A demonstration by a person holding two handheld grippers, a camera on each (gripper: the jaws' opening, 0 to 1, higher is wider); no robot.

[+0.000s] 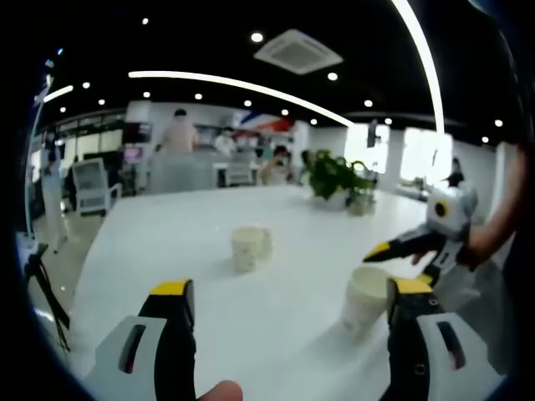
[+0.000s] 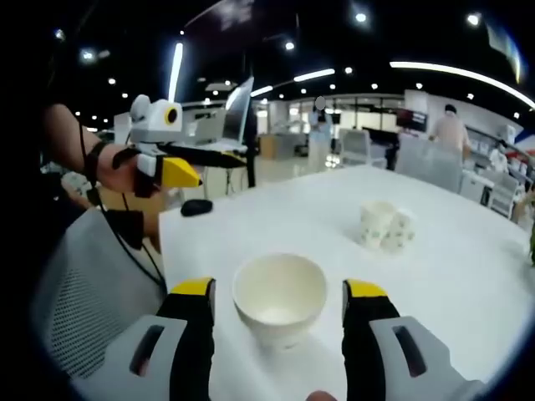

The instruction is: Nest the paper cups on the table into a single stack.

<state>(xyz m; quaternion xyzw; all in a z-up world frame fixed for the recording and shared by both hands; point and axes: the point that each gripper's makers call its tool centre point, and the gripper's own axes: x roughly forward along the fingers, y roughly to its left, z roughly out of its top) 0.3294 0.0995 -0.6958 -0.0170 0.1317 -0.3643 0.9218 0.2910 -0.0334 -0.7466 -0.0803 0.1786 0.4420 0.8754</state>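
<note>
A white paper cup (image 2: 280, 296) stands upright on the white table (image 2: 451, 276), between the wide-apart jaws of my right gripper (image 2: 279, 289), which is open and not touching it. The same cup (image 1: 365, 301) sits just left of my left gripper's right jaw. My left gripper (image 1: 291, 288) is open with nothing between its jaws. Farther along the table a pair of patterned paper cups (image 1: 251, 246) stands close together, and the pair (image 2: 386, 225) also shows beyond the near cup. The right gripper (image 1: 401, 266) comes in from the right, the left gripper (image 2: 188, 167) from the left.
A potted plant (image 1: 334, 177) stands at the table's far side. A black mouse-like object (image 2: 196, 207) lies near the table edge, with a laptop (image 2: 238, 109) behind it. A grey mesh chair (image 2: 84, 292) stands beside the table. People stand in the background.
</note>
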